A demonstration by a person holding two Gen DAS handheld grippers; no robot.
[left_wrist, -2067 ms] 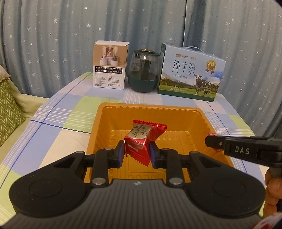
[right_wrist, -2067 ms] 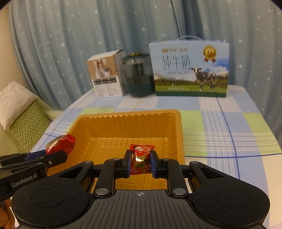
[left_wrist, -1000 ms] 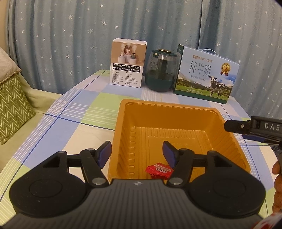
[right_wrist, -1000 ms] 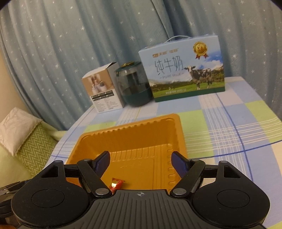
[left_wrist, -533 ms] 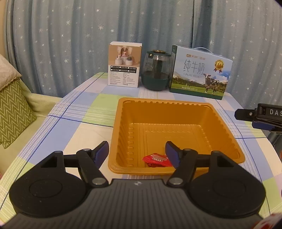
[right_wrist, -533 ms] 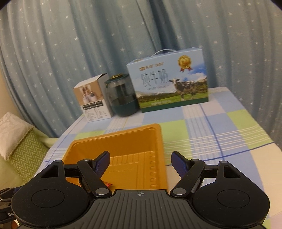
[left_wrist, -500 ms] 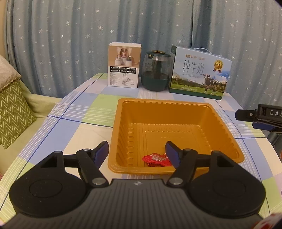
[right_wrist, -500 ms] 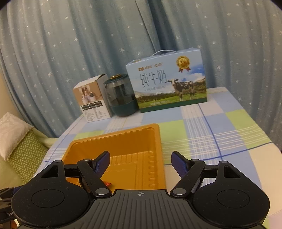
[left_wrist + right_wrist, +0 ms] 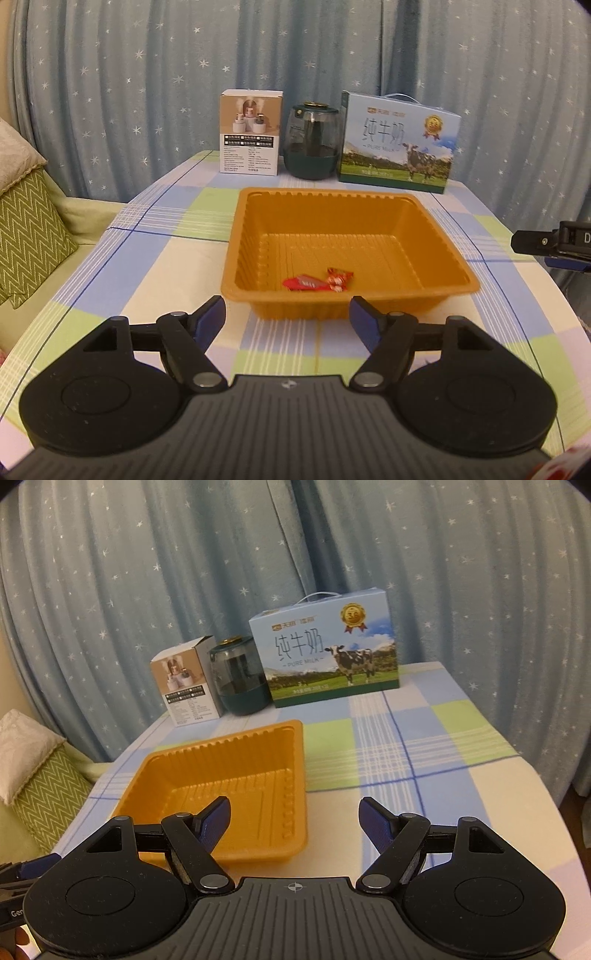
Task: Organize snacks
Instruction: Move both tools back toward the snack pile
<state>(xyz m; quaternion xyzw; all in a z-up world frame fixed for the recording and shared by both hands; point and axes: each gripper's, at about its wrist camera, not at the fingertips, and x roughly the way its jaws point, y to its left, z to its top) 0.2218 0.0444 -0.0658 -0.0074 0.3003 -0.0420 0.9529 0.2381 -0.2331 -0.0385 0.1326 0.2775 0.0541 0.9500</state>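
While both candies (image 9: 317,281) lie in the tray (image 9: 458,275) just beyond my empty, opening left gripper (image 9: 287,317), my right gripper (image 9: 294,818) gapes empty over bare worktop (image 9: 424,775).

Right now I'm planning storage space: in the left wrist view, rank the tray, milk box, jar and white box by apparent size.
1. Tray, though it is nearest the camera.
2. Milk box.
3. White box and jar look alike; I won't rank them.
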